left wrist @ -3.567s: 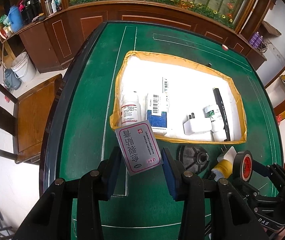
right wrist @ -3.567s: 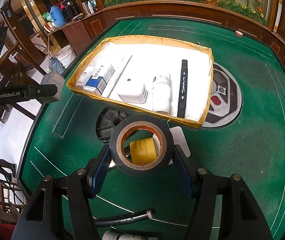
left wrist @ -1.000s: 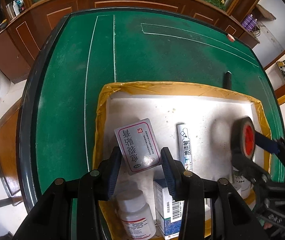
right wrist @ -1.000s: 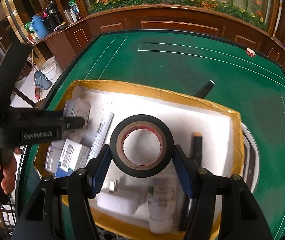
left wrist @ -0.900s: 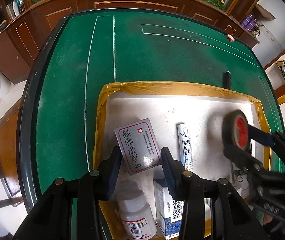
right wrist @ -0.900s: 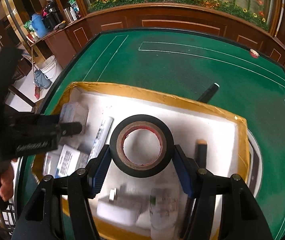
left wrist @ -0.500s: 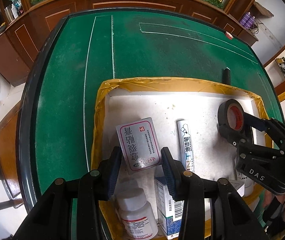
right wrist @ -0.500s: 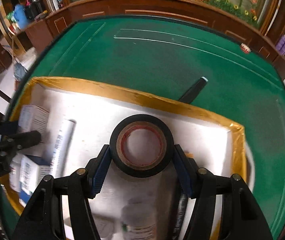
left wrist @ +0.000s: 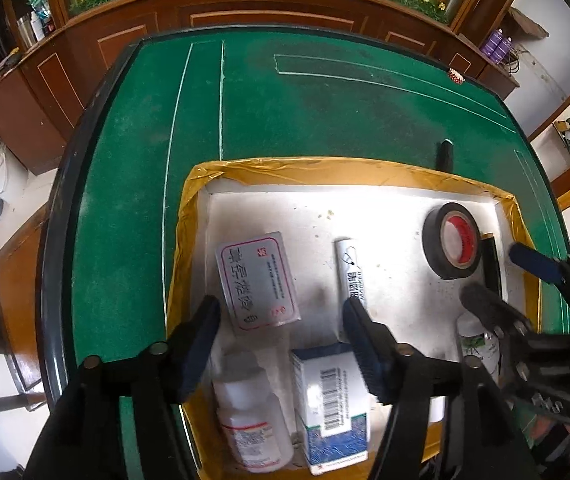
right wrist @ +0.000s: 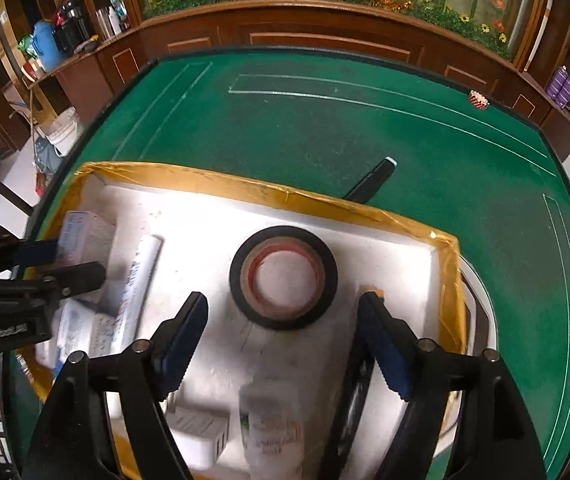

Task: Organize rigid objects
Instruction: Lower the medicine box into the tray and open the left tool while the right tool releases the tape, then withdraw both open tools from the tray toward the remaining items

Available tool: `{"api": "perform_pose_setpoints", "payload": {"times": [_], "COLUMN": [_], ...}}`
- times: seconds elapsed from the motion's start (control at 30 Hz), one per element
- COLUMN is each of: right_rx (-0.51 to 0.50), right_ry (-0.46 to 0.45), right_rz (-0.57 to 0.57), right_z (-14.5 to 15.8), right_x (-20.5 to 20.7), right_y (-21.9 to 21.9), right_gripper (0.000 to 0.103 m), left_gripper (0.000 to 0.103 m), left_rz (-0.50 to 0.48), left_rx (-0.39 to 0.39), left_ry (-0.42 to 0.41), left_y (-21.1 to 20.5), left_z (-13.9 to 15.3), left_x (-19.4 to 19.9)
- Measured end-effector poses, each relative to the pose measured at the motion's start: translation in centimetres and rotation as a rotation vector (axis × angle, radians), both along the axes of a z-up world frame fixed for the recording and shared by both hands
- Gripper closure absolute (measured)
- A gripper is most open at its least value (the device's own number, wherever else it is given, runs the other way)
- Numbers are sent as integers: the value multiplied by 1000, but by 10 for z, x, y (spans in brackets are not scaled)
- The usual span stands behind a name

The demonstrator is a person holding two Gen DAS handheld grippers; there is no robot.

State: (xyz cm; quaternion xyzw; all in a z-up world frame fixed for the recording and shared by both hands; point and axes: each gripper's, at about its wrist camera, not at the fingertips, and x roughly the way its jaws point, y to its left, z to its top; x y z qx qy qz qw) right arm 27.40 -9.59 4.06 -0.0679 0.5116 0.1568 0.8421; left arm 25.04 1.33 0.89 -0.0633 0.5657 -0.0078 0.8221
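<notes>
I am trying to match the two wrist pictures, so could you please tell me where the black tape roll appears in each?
Left wrist view: the black tape roll lies at the right, in the tray's far right corner, ahead of the right gripper.
Right wrist view: the black tape roll lies at centre, just beyond the open fingers.
Shared landmark: the tray's yellow-taped far rim.

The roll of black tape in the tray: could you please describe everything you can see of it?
The roll of black tape is a glossy black ring wound on a core whose inside looks red with print. It lies flat on the white floor of the yellow-edged tray, toward the far right corner, free of both claws. The right claw is open just behind it, fingers spread wider than the roll. A black marker lies beside it on the right; whether they touch is unclear. The left wrist view shows the roll from the side.
</notes>
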Motion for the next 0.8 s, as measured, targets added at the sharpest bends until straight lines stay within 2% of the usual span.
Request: {"api": "perform_pose_setpoints", "payload": {"times": [0.27,0.43,0.6,0.8], "right_rx": [51,89,111,119], "right_ry": [-43,-57,-54,-14], "right_rz": [-3,-8,-10,-41], "right_z": [28,43,48,40], "right_x": [-44,-71,-99,-131], "right_y": [-27,-49,-75,-110], "right_gripper": [11,9,7,6], "left_gripper": [28,24,23,23], "left_rz": [19,10,6,3], "left_rx": [33,69,88,94], "left_ry": [-35,-71,-91,-100], "left_y": [-11,-21,-33,-53], "left_z": [20,36,46,54], "left_x": [-24,-44,-65,-93]}}
